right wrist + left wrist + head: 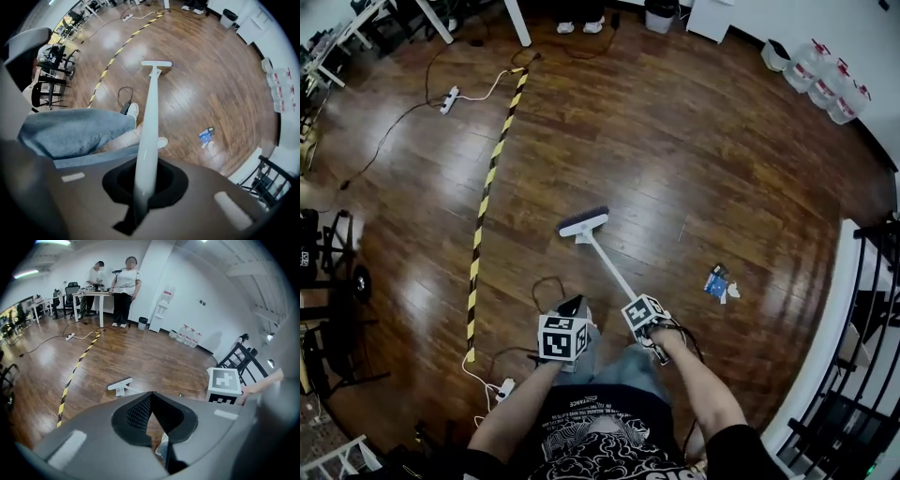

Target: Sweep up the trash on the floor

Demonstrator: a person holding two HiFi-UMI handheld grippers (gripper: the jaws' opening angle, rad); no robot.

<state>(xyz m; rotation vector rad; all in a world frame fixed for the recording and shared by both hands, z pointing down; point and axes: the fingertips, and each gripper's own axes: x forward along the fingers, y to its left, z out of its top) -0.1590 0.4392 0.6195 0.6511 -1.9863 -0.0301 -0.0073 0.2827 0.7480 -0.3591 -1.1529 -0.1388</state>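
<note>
Gripping the white broom handle (pixel 149 136), the right gripper (pixel 143 187) had its jaws closed around the handle's near end; the handle ran between them and away toward the broom head (pixel 582 223), which sat bristles-down on the wooden floor (pixel 694 141) ahead of the person; the left gripper (pixel 151 394) was held just to the left of the right one, its jaw tips drawn together with nothing between them, only a thin wedge of floor showing behind the pads; the trash (pixel 719 282), a blue wrapper with a crumpled white scrap touching it, lay on the floor to the right of the handle, well apart from the broom head and near the black railing (pixel 867 309) at the right edge; a yellow-and-black striped floor strip (pixel 487 183) ran from near to far on the left of the broom, with a white power strip (pixel 449 98) farther left beyond it; clear water jugs (pixel 825 75) stood at the far right by the wall; the person's jeans leg (pixel 75 131) and white shoe (pixel 133 110) showed to the left of the handle in the right gripper view; two people (pixel 124 287) stood at a table at the far end of the room.
</note>
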